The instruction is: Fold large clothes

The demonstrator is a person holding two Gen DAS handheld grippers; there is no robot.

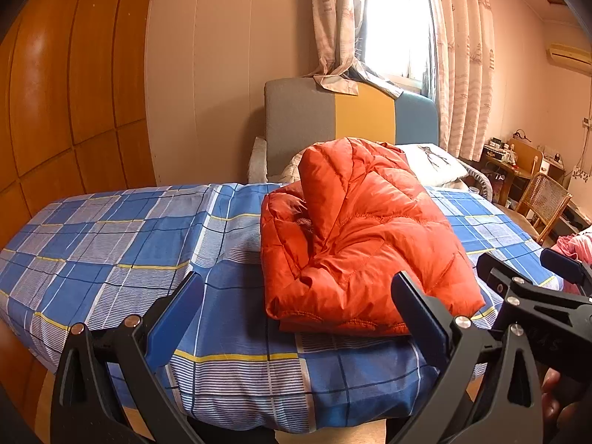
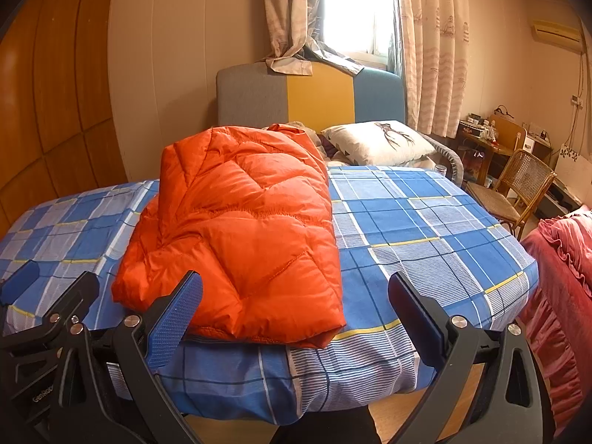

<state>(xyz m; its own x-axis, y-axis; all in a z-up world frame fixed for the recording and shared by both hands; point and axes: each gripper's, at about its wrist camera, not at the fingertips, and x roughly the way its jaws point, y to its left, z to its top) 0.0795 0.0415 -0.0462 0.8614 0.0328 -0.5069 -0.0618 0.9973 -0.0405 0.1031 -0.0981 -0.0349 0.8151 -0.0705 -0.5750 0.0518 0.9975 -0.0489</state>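
Note:
An orange quilted puffer jacket [image 1: 362, 236] lies folded into a thick bundle on the blue plaid bed sheet [image 1: 111, 236], near the foot edge. My left gripper [image 1: 296, 296] stands open in front of it, holding nothing, its right finger overlapping the jacket's near corner in view. In the right wrist view the jacket [image 2: 244, 229] sits left of centre and my right gripper [image 2: 296, 296] is open and empty just short of its near hem. The right gripper [image 1: 536, 277] also shows at the right edge of the left wrist view, and the left gripper [image 2: 48, 296] at the left edge of the right one.
The bed sheet [image 2: 425, 229] spreads bare to the right of the jacket. A white pillow [image 2: 377, 142] and a grey, yellow and blue headboard [image 2: 310, 92] lie behind. A wicker chair [image 2: 518, 192], a cluttered desk [image 2: 484, 137] and red bedding [image 2: 562, 296] stand at the right. Wooden wardrobe panels [image 1: 66, 74] line the left.

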